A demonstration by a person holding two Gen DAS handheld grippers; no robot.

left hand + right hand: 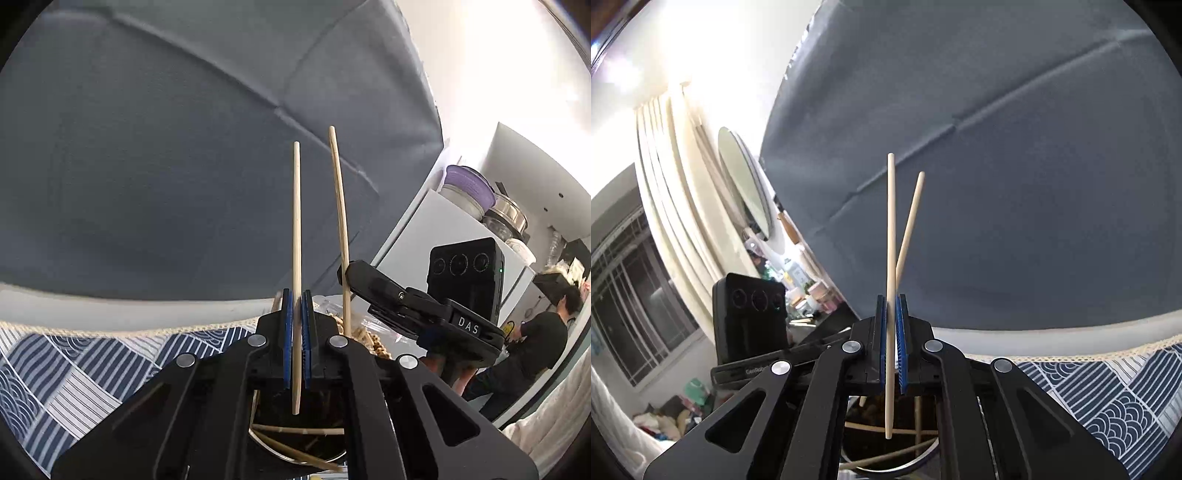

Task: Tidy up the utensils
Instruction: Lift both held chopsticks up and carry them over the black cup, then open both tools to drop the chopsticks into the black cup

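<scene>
My left tongs point(296, 314) were pinching one pale wooden chopstick point(296, 236) between blue pads point(287, 339), the stick standing upright; my right tongs point(891, 317) were likewise pressed on a second chopstick point(891, 258), also near upright; in the left view that second stick showed as a curved pale rod just right of mine, held by the other black tool. In the right view a third stick point(911, 221) leaned behind the held one, crossing it near the pads. Below both tongs sat a dark round container with a metal rim point(258, 439), several more chopsticks point(295, 430) lying across its mouth. The surface carried a cloth point(74, 373) printed in navy and white wave and stripe patterns, edged with cream lace. Behind it hung a large grey-blue fabric backdrop point(166, 147) with seams. To the left view's right stood a white cabinet point(436, 218) bearing jars, one with a purple lid point(467, 184); a person in a black shirt point(543, 332) stood beyond. The right view showed cream curtains point(672, 177), an oval mirror point(744, 181) and a barred window point(631, 291).
</scene>
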